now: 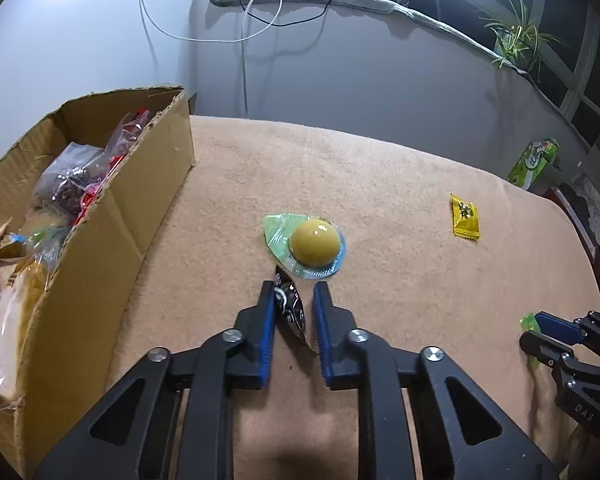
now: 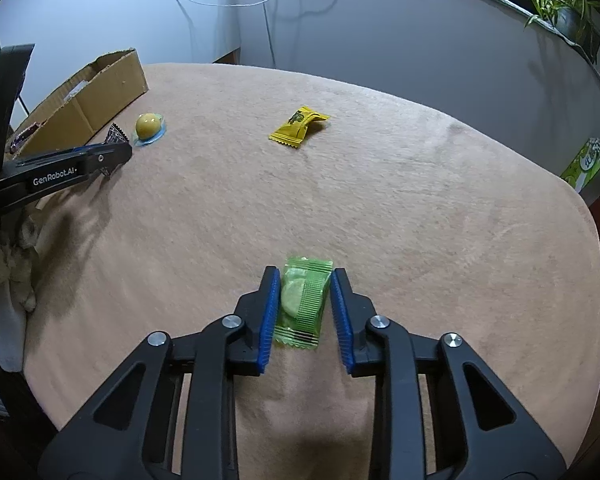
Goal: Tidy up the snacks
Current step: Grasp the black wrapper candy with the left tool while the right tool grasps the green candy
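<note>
My left gripper [image 1: 293, 290] is open around a black snack packet [image 1: 290, 310] that lies on the tan cloth between its blue pads. Just beyond it sits a yellow jelly cup [image 1: 314, 246] with a green-blue rim. My right gripper [image 2: 305, 280] is open around a green wrapped candy [image 2: 302, 300] lying between its pads. A yellow candy packet [image 2: 298, 125] lies farther out; it also shows in the left wrist view [image 1: 465, 218]. The cardboard box [image 1: 112, 216] at the left holds several bagged snacks.
The tan cloth-covered table [image 2: 420, 208] ends at a grey wall with hanging cables. A green carton [image 1: 532, 162] stands off the table's right side. A potted plant [image 1: 514, 38] sits on the ledge. The left gripper [image 2: 110, 156] shows in the right wrist view.
</note>
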Available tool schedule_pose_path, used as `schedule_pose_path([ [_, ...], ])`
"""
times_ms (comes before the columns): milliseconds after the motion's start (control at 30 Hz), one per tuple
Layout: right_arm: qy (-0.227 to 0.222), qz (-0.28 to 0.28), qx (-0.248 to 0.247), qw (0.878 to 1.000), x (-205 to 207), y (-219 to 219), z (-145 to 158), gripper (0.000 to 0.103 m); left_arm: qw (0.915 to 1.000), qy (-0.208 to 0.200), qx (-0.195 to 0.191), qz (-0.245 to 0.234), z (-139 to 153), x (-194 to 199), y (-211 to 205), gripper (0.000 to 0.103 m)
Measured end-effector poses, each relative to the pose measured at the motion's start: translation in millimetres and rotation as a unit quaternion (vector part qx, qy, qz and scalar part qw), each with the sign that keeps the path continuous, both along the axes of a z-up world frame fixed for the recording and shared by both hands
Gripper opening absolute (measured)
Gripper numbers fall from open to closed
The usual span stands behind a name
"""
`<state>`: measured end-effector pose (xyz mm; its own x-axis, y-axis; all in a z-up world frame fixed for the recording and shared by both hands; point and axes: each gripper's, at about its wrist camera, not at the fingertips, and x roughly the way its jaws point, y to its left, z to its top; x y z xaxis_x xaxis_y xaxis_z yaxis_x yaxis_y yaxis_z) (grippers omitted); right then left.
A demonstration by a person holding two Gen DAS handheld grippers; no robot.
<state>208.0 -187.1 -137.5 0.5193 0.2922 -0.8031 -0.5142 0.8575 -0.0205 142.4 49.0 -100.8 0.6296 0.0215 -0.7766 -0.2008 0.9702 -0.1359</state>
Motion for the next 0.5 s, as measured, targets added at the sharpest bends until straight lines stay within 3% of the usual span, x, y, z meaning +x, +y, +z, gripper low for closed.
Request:
schedule_pose_path([
  [500,0.007,0.001,0.034,0.999,-5.7,-13.2,6.1,0.023,0.9993,-0.016,-0.030,-0.014,6.3,-19.5,1.7,0.009],
])
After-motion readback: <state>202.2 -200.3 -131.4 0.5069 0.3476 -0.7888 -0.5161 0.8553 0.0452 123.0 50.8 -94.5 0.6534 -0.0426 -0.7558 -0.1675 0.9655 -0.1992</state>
